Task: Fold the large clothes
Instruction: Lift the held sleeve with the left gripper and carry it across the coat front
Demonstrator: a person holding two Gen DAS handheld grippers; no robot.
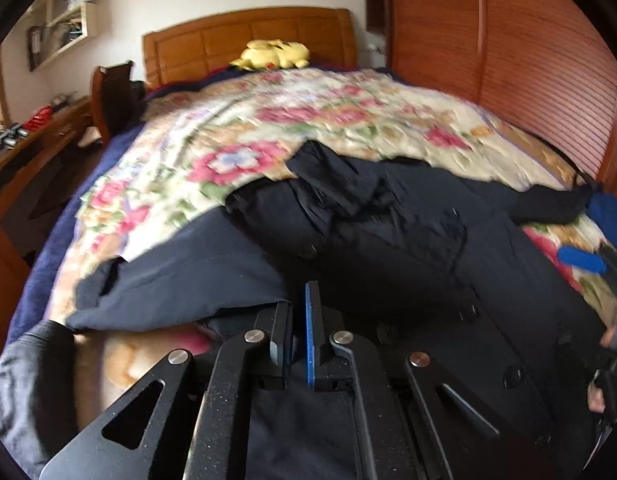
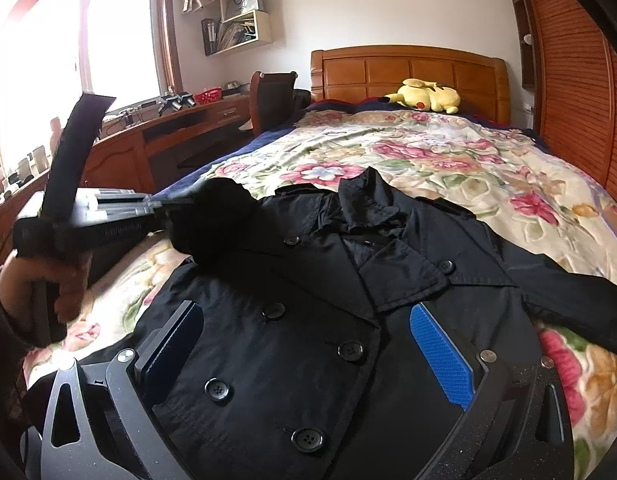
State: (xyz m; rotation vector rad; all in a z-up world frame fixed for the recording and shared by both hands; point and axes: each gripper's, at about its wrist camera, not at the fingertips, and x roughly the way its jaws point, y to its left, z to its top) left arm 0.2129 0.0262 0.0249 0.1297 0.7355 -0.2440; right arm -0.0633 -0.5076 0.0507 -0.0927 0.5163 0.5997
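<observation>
One bed: I see the floral quilt (image 2: 428,160) filling most of both views, wooden headboard (image 2: 408,72) at the far end.
Coat: the black double-breasted coat (image 2: 308,280) lies front-up on the quilt's near part, long axis running toward the headboard, collar at the far end, one sleeve (image 2: 568,300) flung out to the right.
Surroundings: desk (image 2: 168,128) and chair (image 2: 272,96) left of the bed; yellow plush toy (image 2: 428,96) by the headboard (well clear of the coat).
Right gripper (image 2: 308,352): hovering over the buttoned front, jaws spread wide, holding nothing.
Left gripper (image 1: 302,320): fingers nearly together, pinching the dark sleeve fabric (image 1: 180,280), lifted at the coat's left side.
</observation>
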